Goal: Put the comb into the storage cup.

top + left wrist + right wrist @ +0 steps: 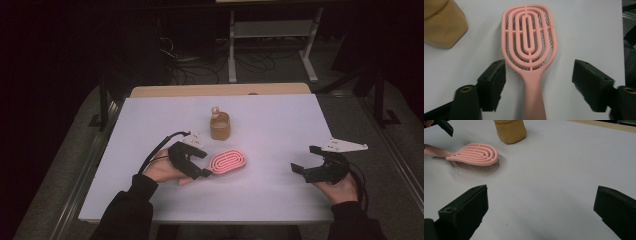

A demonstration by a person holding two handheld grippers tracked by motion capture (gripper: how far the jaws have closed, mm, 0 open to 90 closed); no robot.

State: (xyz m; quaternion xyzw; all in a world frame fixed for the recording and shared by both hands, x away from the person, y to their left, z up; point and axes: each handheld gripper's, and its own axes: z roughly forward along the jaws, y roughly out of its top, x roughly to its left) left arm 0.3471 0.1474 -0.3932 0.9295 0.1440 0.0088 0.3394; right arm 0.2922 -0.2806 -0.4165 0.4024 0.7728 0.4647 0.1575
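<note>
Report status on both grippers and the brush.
Left gripper open, straddling handle, pads clear. Right gripper open, nothing between. Pink slotted plastic hairbrush bristles-down on white table. Tan holder nearby, not blocking.

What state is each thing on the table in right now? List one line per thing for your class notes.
Pink hairbrush: lying bristles down on the table, handle between the open jaws, not gripped.
Tan holder: upright, apart from the brush.
Left gripper: open around the brush handle.
Right gripper: open, nothing between its jaws.

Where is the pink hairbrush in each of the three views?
High view: pink hairbrush at table centre, beside the left claw.
Left gripper view: hairbrush in the middle, handle between the open jaws.
Right gripper view: upper left.
Shared landmark: tan container behind it.
</note>
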